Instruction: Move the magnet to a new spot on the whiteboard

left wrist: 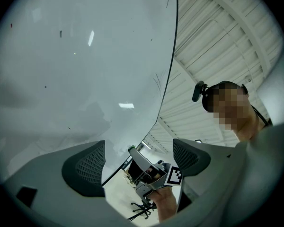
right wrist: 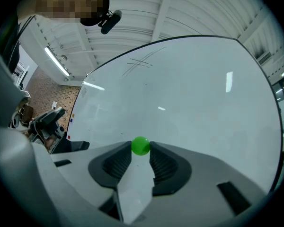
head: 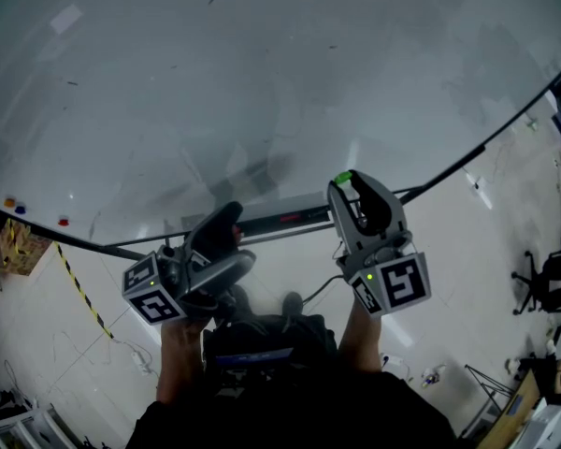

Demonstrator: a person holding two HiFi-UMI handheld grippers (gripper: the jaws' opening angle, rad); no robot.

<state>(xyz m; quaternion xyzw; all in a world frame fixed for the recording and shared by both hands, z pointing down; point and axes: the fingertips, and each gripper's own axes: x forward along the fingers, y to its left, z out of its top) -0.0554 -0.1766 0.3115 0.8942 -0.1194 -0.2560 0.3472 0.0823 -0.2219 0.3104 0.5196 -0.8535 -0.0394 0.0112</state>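
Hold the magnet [right wrist: 141,145] tight in the shut jaws of the right gripper [right wrist: 141,149], near the whiteboard [right wrist: 194,89], press it flat on a bare spot, let go slowly, and leave the left gripper [left wrist: 138,161], jaws open and empty, aside.

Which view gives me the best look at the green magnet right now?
The right gripper view: the green magnet shows round and unobstructed, pinched between the right gripper's jaw tips. The head view shows only a green sliver at that gripper's tip; the left gripper view shows a tiny green speck.
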